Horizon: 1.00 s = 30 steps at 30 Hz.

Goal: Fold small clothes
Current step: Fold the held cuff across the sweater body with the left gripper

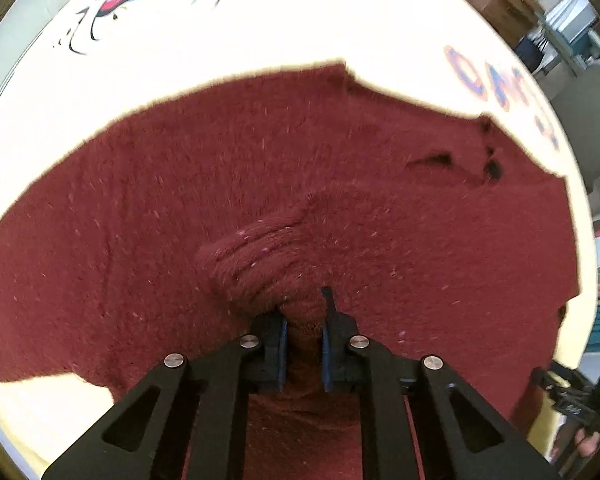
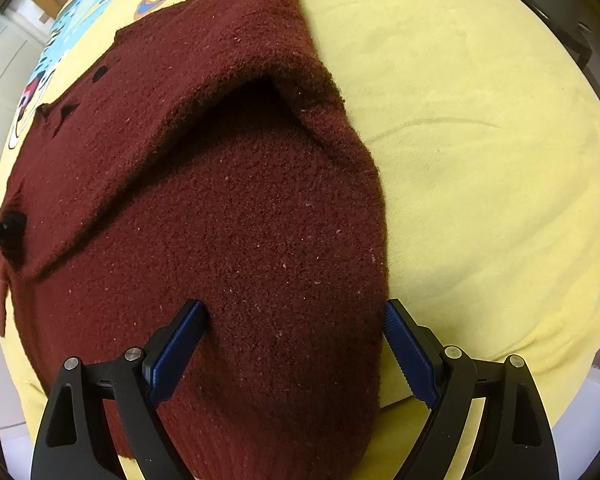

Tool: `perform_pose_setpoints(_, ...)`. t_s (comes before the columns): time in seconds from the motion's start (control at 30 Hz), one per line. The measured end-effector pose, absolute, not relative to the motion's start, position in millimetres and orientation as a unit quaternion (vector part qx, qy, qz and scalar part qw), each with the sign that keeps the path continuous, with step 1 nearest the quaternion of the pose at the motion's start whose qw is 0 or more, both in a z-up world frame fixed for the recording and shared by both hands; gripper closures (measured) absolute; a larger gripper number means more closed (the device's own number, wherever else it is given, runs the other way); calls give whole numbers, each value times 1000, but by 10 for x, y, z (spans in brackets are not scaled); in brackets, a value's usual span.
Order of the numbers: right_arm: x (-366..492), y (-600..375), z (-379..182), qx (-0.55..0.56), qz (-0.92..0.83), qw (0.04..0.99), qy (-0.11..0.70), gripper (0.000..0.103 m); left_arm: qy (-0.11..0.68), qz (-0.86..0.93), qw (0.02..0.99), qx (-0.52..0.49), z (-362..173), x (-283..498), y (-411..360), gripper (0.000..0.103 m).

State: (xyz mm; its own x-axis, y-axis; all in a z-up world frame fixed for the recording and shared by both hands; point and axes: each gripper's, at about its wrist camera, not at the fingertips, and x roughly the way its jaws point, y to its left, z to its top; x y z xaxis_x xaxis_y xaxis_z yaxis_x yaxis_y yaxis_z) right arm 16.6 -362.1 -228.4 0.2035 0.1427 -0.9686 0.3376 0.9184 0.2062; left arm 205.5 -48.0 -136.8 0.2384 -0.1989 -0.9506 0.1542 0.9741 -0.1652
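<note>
Left hand-held gripper (image 1: 304, 328) pinching sweater (image 1: 260, 184) fold; yellow cloth (image 2: 480, 140) bare beyond hem.

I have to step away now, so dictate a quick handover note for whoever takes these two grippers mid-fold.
Left gripper: shut on a bunched ribbed end of the maroon sweater.
Right gripper: open, jaws straddling the sweater's near end, nothing gripped.
Sweater lies on the yellow printed cloth, one part already flapped over the body.
Left to do: probably carry the pinched end across, flatten it, then finish the remaining folds.
</note>
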Motion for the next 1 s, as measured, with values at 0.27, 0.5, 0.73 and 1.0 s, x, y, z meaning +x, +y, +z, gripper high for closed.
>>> perform_pose_setpoints(0.27, 231, -3684, -2129, 183, -73, 763, 615, 13, 567, -102, 817, -13, -994, 2144, -263, 93)
perform_pose_setpoints(0.5, 502, -3814, -1940, 173, -80, 780, 596, 13, 599, -88, 796, -13, -1371, 2118, 46, 92)
perform_pose_setpoints(0.73, 1135, -4056, -1720, 160, -75, 804, 567, 13, 606, -84, 791, -15, -1549, 2121, 42, 92)
perform_pose_setpoints(1.0, 1781, -4116, -2022, 195, -59, 788, 580, 32, 613, -81, 786, -4, -1601, 2129, -14, 92)
